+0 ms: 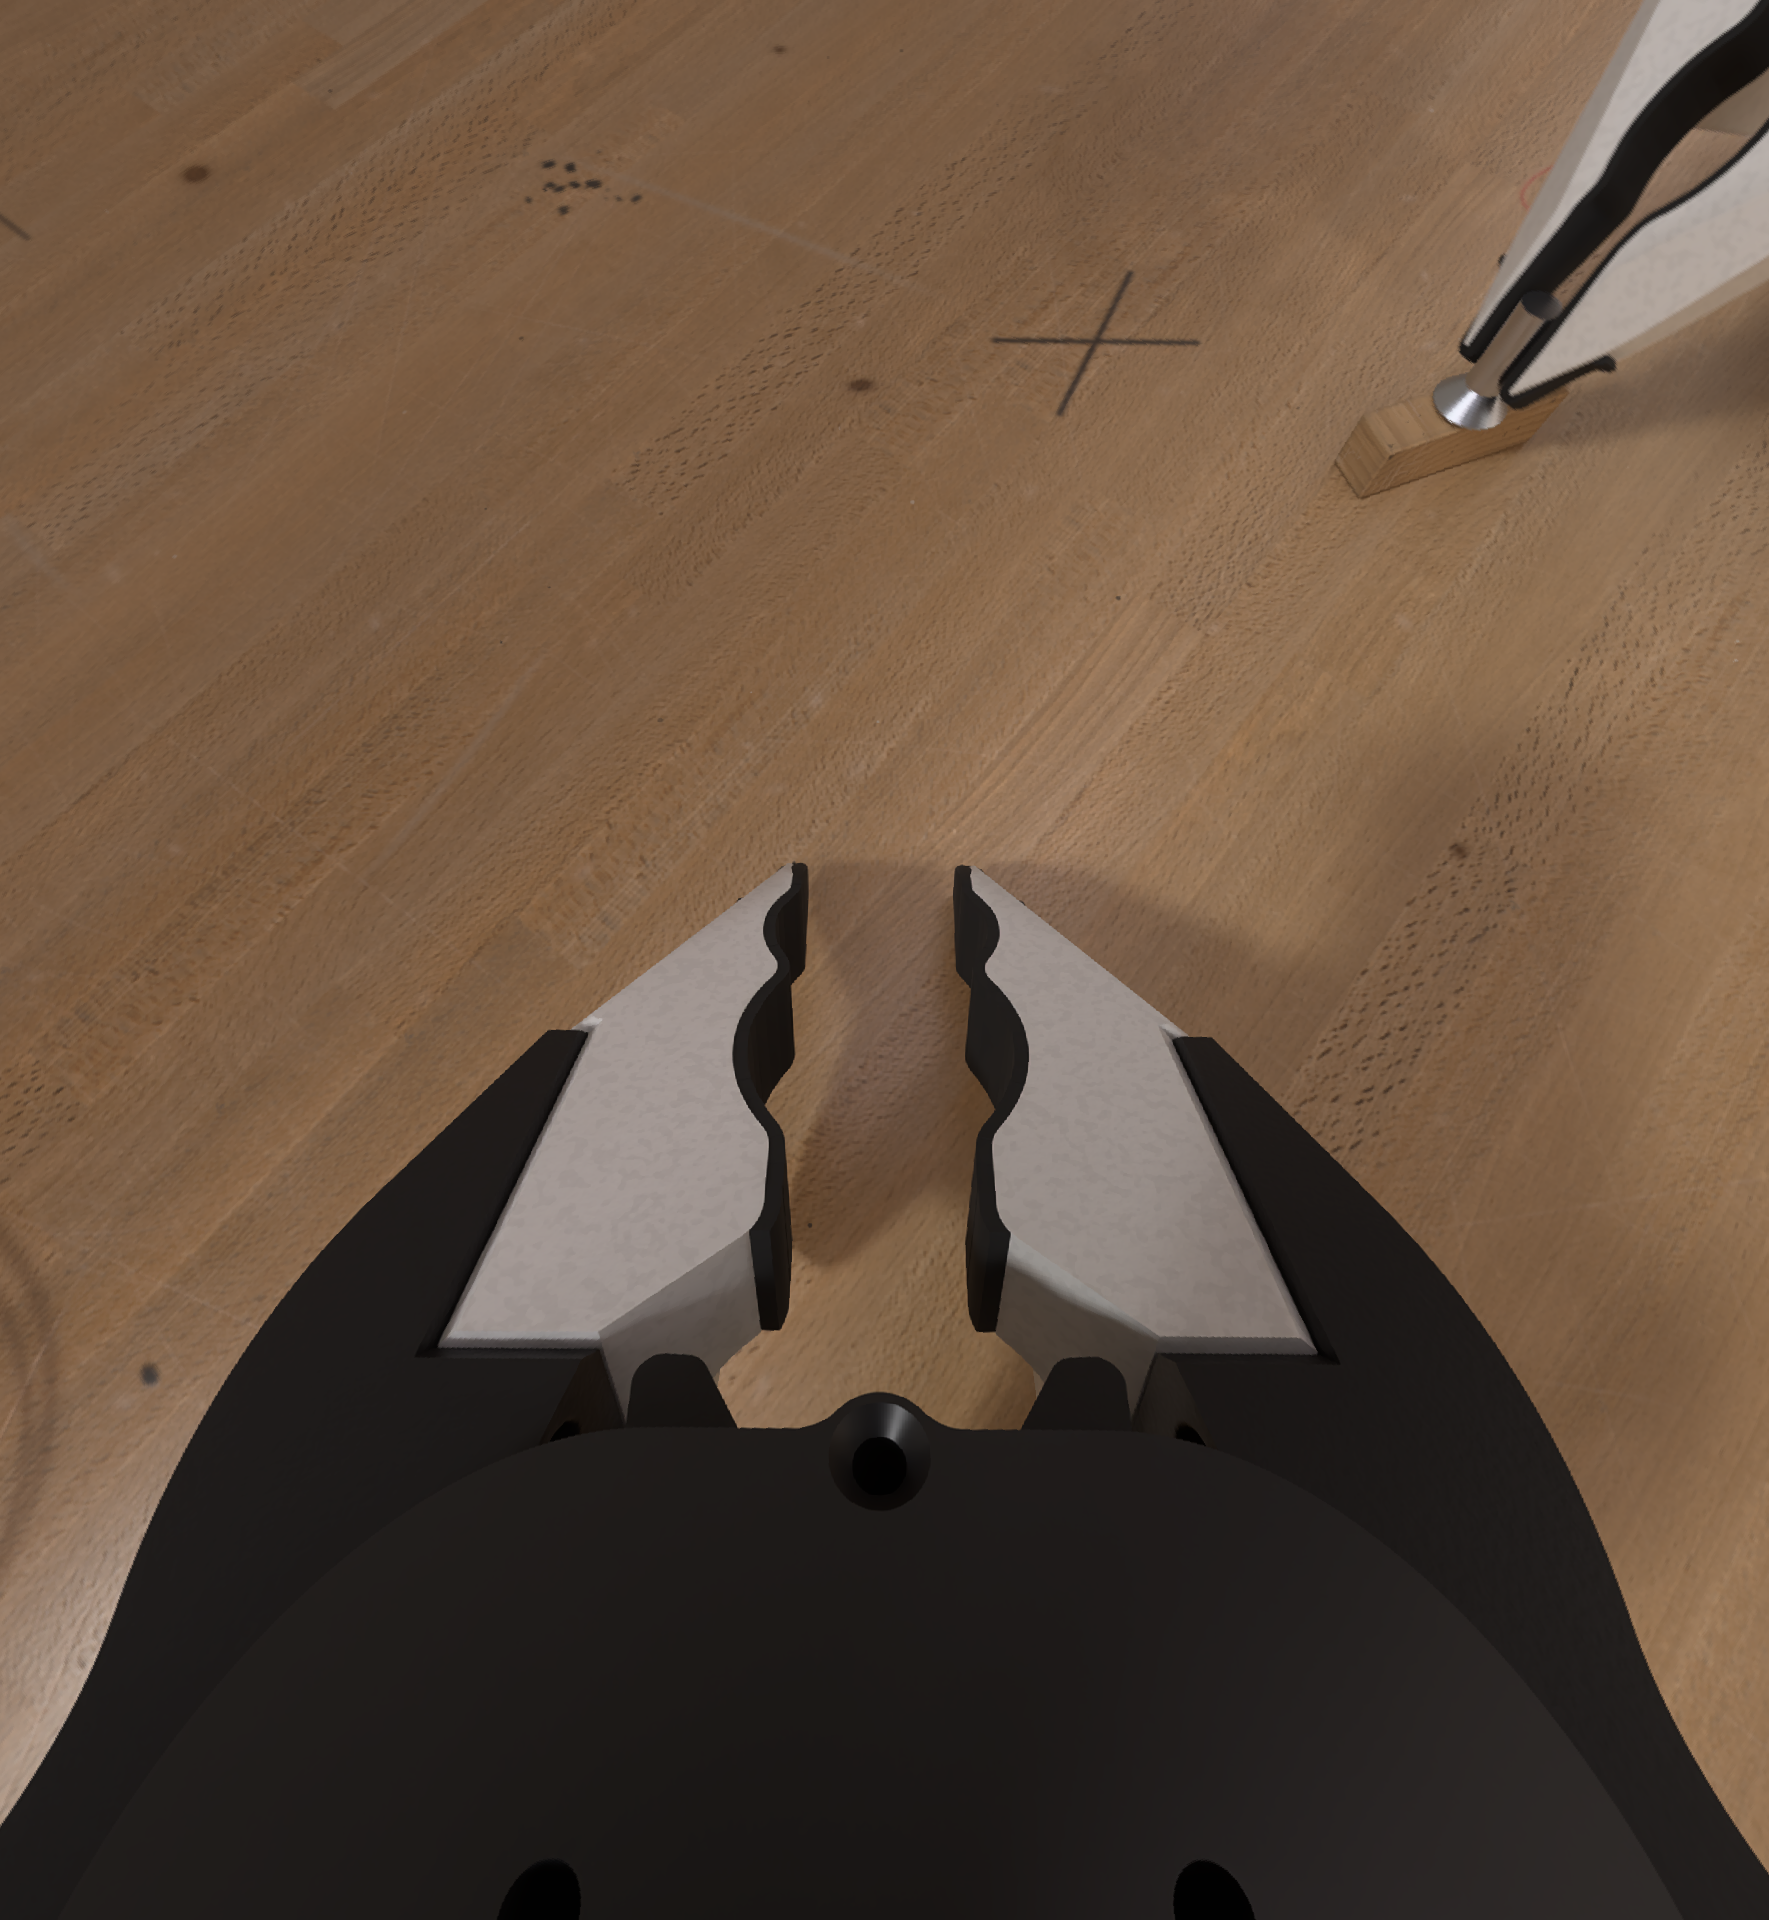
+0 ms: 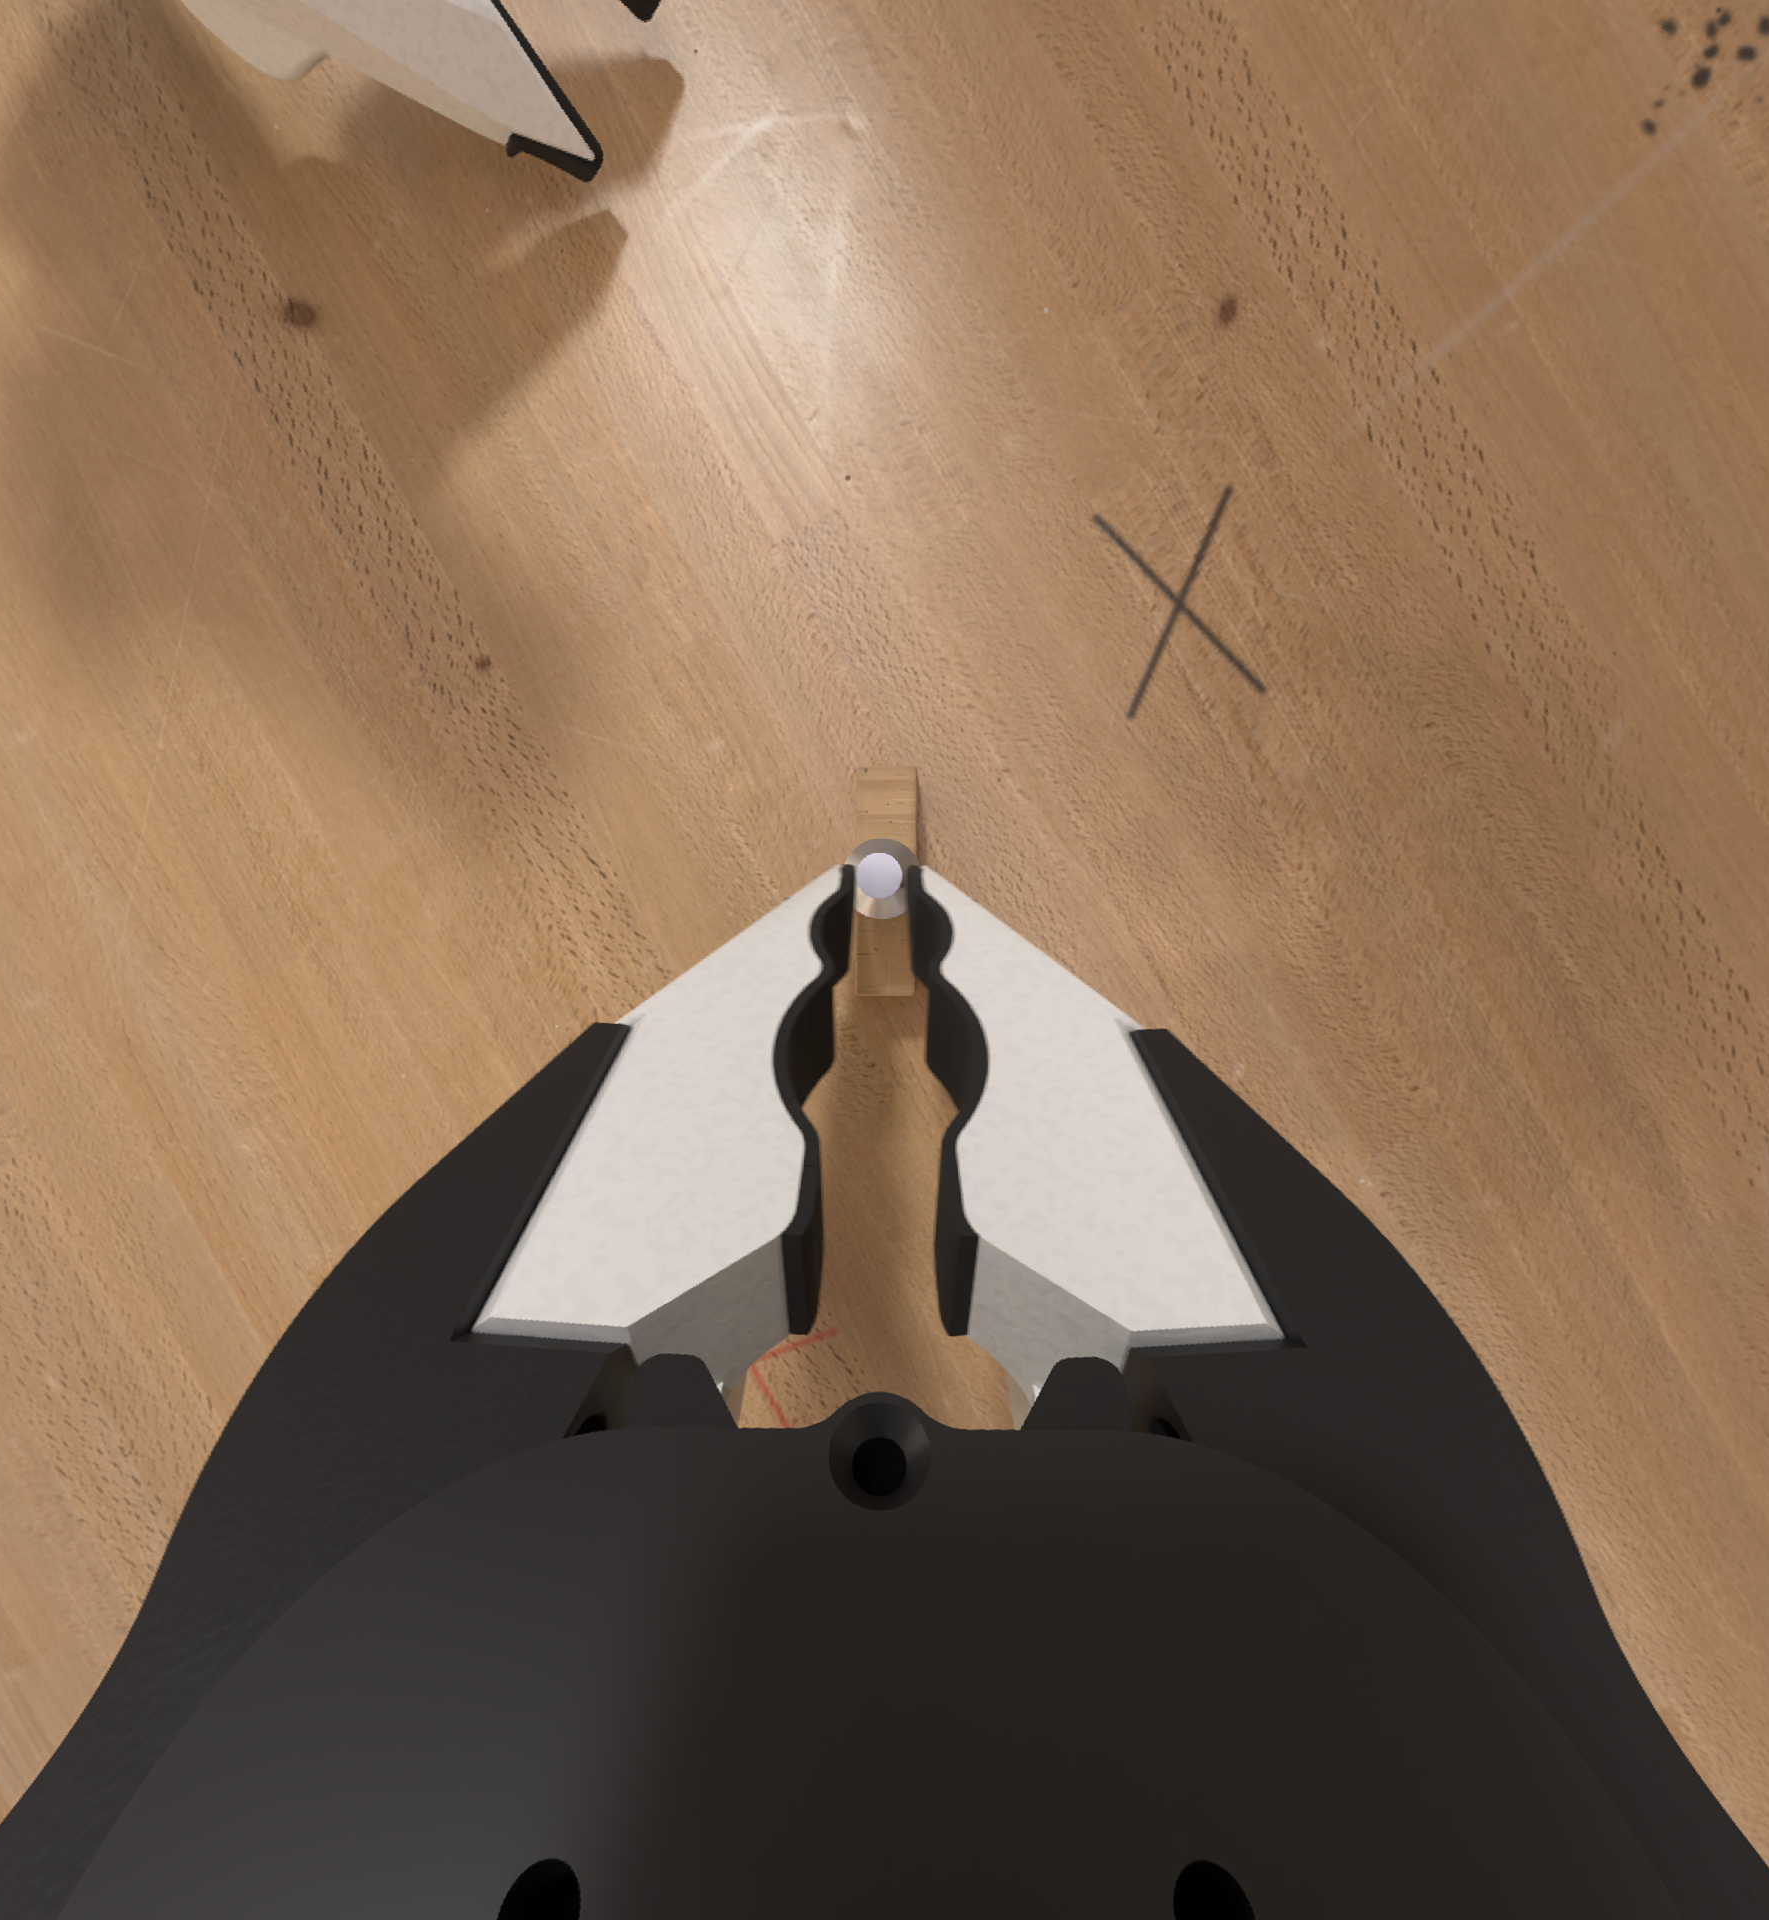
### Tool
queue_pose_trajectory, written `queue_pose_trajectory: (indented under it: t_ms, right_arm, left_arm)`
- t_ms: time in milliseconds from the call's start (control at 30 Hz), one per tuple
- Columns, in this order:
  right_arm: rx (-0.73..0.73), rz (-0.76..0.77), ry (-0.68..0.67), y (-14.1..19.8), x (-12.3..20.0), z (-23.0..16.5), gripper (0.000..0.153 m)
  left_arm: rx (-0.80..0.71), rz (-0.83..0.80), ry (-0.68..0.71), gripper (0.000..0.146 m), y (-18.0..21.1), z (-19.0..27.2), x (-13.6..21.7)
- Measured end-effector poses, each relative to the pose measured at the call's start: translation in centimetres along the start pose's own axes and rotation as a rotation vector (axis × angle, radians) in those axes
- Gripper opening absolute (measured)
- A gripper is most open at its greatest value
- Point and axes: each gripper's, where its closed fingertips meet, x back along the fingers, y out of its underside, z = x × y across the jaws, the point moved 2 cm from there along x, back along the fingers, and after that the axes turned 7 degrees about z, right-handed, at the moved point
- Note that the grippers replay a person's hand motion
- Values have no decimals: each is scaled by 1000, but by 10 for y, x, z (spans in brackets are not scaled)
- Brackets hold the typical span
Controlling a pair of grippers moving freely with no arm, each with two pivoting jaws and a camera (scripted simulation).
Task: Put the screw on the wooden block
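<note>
A small wooden block (image 1: 1399, 457) lies on the wooden table at the upper right of the left wrist view. A metal screw (image 1: 1467, 403) stands on it head down, shaft up. My right gripper (image 1: 1529, 358) is shut on the shaft from above. In the right wrist view I look straight down on the screw (image 2: 880, 875) between my right gripper's (image 2: 881, 883) tips, with the block (image 2: 885, 800) beneath. My left gripper (image 1: 880, 883) is open and empty, low over bare table, well left of and nearer than the block.
A pencilled cross (image 1: 1093, 341) is drawn on the table left of the block; it also shows in the right wrist view (image 2: 1179, 603). Dark specks (image 1: 573, 187) mark the far table. One finger of the left gripper (image 2: 485, 62) shows at the top left.
</note>
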Motion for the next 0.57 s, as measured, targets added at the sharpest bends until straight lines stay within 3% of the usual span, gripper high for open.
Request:
queue_pose_trajectory:
  t_ms: [67,133,300,433,567]
  right_arm:
    - [-5,2,0,0,-1,0,25]
    - [-7,3,2,0,-1,1,32]
    - [-2,17,10,-2,2,2,32]
    - [-1,27,12,-8,7,-1,21]
    - [19,-30,12,-6,2,-4,20]
  left_arm:
    - [0,0,0,28,0,0,0]
    - [0,0,0,28,0,0,0]
    - [0,0,0,28,0,0,0]
    - [0,0,0,28,0,0,0]
    - [0,0,0,28,0,0,0]
